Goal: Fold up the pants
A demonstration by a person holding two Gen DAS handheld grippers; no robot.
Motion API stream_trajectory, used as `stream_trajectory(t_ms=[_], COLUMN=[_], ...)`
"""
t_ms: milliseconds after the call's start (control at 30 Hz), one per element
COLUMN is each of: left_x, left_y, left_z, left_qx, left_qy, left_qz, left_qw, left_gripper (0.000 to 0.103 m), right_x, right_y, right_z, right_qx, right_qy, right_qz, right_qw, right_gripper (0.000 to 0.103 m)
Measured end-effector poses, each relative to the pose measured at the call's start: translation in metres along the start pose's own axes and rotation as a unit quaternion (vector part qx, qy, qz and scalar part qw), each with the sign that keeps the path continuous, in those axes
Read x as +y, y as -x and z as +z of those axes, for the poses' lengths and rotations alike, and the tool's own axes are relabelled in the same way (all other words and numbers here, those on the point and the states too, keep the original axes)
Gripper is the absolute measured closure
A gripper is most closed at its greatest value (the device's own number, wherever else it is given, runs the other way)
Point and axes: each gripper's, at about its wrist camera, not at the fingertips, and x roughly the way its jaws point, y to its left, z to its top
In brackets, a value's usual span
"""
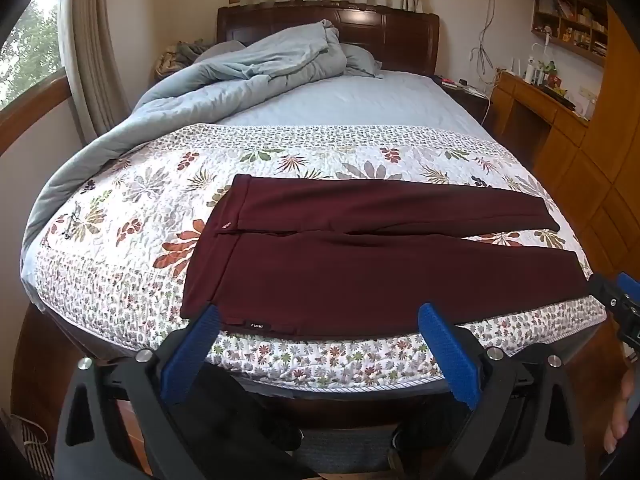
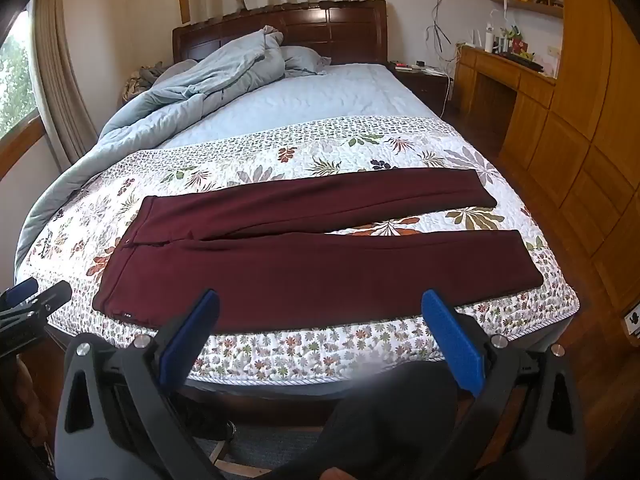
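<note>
Looking down the left wrist view: left tool (image 1: 318,316) spread wide, nothing between the pads, hanging just short of the bed's near edge. Pants (image 1: 360,256) flat on floral quilt (image 1: 120,216), long axis running left-right, waistband at left, cuffs at right. Left tool nearest waistband corner.

Switching to right wrist view: right tool (image 2: 320,304) also spread, empty. Pants (image 2: 320,264) directly ahead, cuffs toward right, nearer this tool. Probably near-edge grasp first.

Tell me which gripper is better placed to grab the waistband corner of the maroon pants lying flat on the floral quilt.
Left. The left gripper, jaws open, hovers right at the near waistband corner of the maroon pants. The right gripper, also open, sits further along the near leg.
</note>
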Motion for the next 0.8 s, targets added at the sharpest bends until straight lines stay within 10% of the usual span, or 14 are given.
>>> stream_trajectory(t_ms=[800], left_x=[0.0016], left_y=[0.0051], left_z=[0.0017], left_qx=[-0.003], left_qy=[-0.001], left_qz=[0.001], left_qw=[1.0], left_gripper=[0.004], right_x=[0.0019], right_y=[-0.0017], right_z=[-0.0015], right_qx=[-0.001], right_qy=[-0.002], right_qz=[0.004], right_qw=[1.0], right_gripper=[0.002])
